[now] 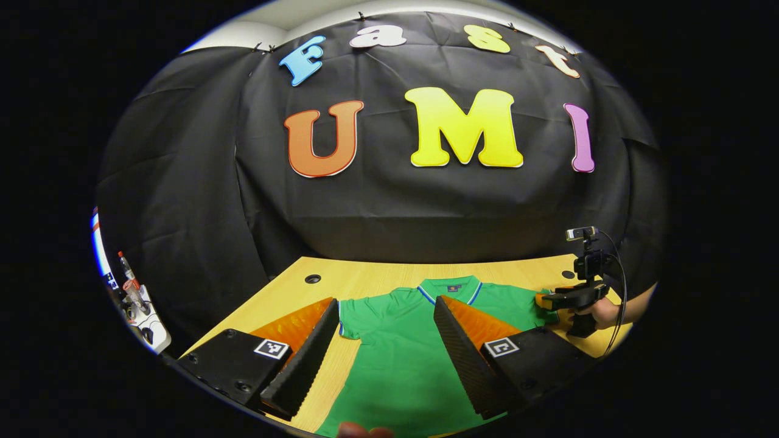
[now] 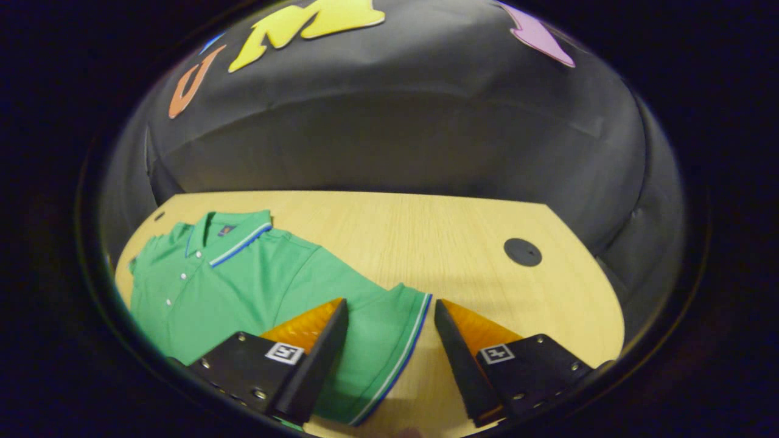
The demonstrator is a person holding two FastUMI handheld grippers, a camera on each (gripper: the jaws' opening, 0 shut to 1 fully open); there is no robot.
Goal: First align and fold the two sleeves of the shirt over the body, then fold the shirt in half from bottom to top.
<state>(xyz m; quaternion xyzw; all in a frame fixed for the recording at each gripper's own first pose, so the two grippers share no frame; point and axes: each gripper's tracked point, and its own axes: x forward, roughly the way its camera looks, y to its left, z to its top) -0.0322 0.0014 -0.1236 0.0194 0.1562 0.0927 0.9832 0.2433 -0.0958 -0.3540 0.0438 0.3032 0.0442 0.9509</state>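
Nearest the lens in the left gripper view, the left claw [image 1: 386, 340] stands wide open, gripping nothing, its fingers hanging over the green short-sleeved polo shirt with blue-and-white trim [image 1: 401, 353]. That shirt lies flat, front up, on the pale wooden desk [image 1: 371, 277], collar toward the booth's wall. In the right gripper view the right claw [image 2: 389, 340] also gapes empty, straddling the striped cuff of the shirt's sleeve [image 2: 389, 340]. Beyond the shirt on the desk sits a round black grommet [image 2: 523, 252].
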